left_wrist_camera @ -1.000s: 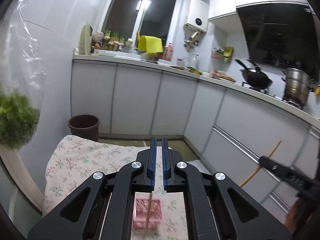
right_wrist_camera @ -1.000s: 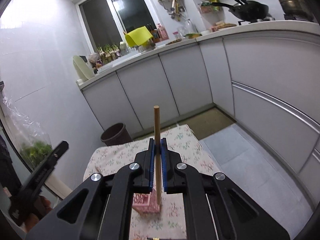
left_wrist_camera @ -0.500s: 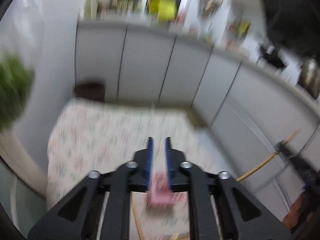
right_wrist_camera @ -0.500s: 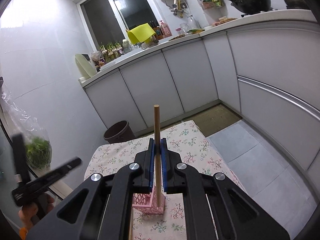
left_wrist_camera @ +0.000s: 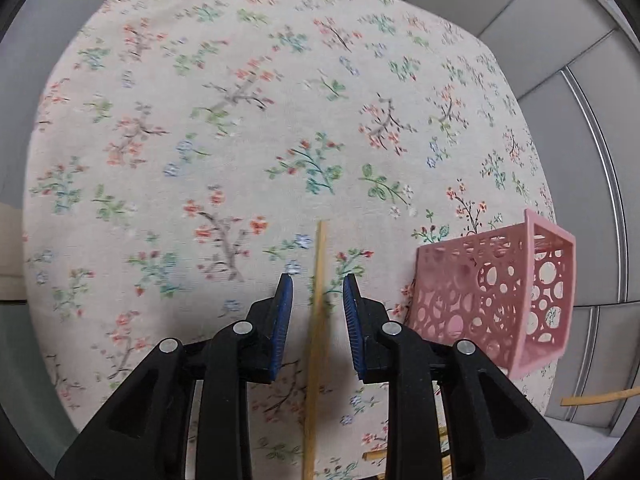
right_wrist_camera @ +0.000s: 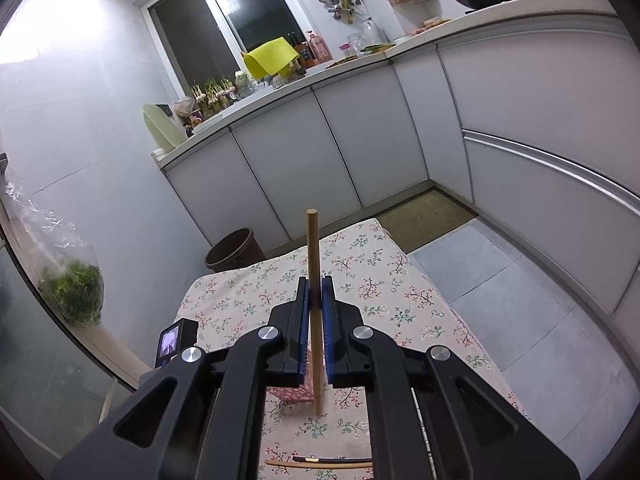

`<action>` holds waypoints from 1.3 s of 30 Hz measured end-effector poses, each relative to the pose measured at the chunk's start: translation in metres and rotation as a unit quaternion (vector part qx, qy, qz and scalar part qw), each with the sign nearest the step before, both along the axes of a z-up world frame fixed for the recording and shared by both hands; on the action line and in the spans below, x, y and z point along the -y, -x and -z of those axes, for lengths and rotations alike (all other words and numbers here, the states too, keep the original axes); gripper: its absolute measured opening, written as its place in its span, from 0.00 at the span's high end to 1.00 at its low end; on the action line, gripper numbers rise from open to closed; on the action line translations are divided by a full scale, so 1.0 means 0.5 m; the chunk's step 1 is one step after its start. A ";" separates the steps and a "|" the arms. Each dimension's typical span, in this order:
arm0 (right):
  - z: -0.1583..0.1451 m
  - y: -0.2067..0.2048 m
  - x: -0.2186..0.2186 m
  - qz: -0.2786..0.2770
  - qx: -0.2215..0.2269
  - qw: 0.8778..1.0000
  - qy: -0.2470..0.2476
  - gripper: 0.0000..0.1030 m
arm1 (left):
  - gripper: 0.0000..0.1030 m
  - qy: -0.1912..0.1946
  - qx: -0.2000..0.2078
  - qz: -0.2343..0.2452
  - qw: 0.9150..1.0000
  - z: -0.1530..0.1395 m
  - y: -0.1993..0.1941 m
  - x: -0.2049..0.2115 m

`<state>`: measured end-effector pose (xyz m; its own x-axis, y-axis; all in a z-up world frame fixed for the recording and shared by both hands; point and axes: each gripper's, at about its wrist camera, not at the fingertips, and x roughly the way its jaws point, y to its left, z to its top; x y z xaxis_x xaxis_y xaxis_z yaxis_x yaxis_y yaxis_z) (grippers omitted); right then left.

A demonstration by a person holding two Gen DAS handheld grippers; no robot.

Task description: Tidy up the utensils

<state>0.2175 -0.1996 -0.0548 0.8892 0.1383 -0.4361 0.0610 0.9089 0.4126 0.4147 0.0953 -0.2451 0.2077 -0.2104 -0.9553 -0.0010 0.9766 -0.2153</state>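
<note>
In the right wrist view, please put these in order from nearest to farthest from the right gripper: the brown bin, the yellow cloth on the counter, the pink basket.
From the right gripper, whose jaws hold a wooden chopstick:
1. Pink basket: just beneath the jaws, on the floral cloth.
2. Brown bin: on the floor beyond the table, to the left.
3. Yellow cloth: up on the counter by the window.

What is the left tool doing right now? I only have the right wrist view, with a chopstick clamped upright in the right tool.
Observer: The left tool points down at the floral tablecloth, jaws opening. A loose chopstick lies on the cloth between them, ungripped.
Operator: My tool hides most of the pink basket. Where is it from there?
Observer: The pink basket sits just right of the left tool, apart from the loose chopstick.
</note>
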 end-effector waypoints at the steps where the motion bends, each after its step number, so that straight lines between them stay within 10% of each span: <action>1: 0.003 -0.002 0.003 0.000 -0.002 1.000 -0.002 0.94 | 0.76 -0.007 -0.001 0.003 1.000 0.007 -0.002 0.006; 8: 0.016 -0.006 0.005 -0.003 -0.012 1.000 -0.003 0.94 | 0.95 -0.059 -0.008 0.001 0.998 0.039 -0.020 0.026; 17: 0.020 -0.002 0.004 -0.010 -0.015 1.000 -0.007 0.94 | 0.96 0.005 0.103 -0.010 0.995 -0.049 0.095 -0.027; 32: 0.007 0.018 0.016 -0.005 -0.005 1.000 -0.027 0.94 | 0.96 0.082 0.422 0.021 0.902 -0.488 0.374 0.012; 39: 0.011 0.013 0.024 -0.005 -0.008 0.999 -0.031 0.94 | 0.96 0.054 0.453 0.032 0.890 -0.560 0.332 0.080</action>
